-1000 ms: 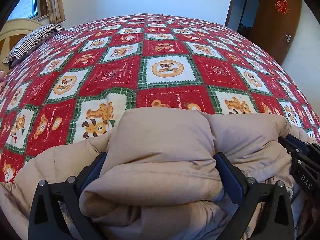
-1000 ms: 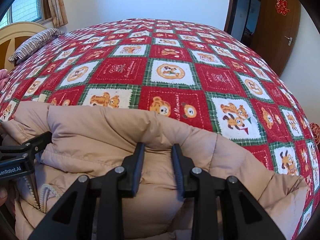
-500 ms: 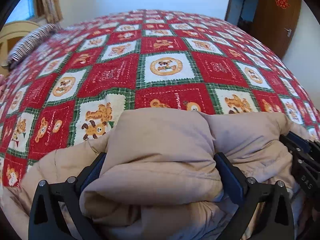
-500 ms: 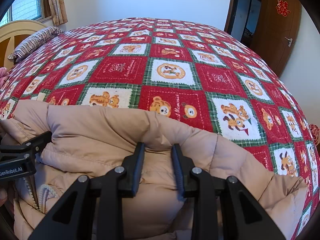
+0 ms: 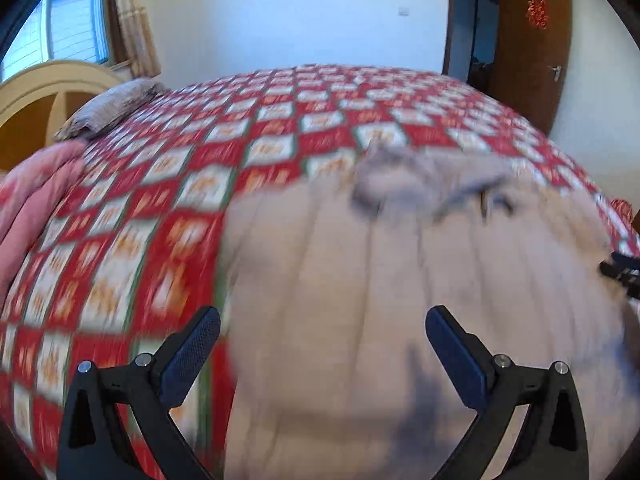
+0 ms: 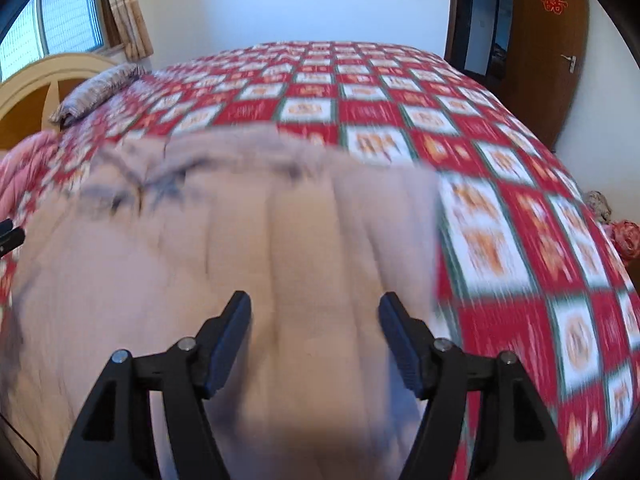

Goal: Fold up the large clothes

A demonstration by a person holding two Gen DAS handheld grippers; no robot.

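Note:
A beige puffy jacket (image 5: 400, 280) lies spread on the bed with its quilted ribs running away from me, and its greyish collar end (image 5: 400, 184) is farthest off. The picture is blurred by motion. My left gripper (image 5: 322, 320) stands open above the jacket's near left part, its pads clear of the cloth. In the right wrist view the same jacket (image 6: 240, 240) fills the lower left. My right gripper (image 6: 315, 300) hovers over it, its jaws opening, with nothing pinched between them. Each gripper's tip shows at the edge of the other's view.
The bed's red, green and white patchwork quilt (image 5: 160, 220) stretches to the far wall. A striped pillow (image 5: 108, 108), a pink blanket (image 5: 36, 200) and a curved headboard (image 5: 40, 84) are on the left. A brown door (image 5: 528, 40) stands at the back right.
Both grippers let go of the bunched jacket fold and drew back and slightly up. The jacket now lies flatter and farther away. The right jaws have widened.

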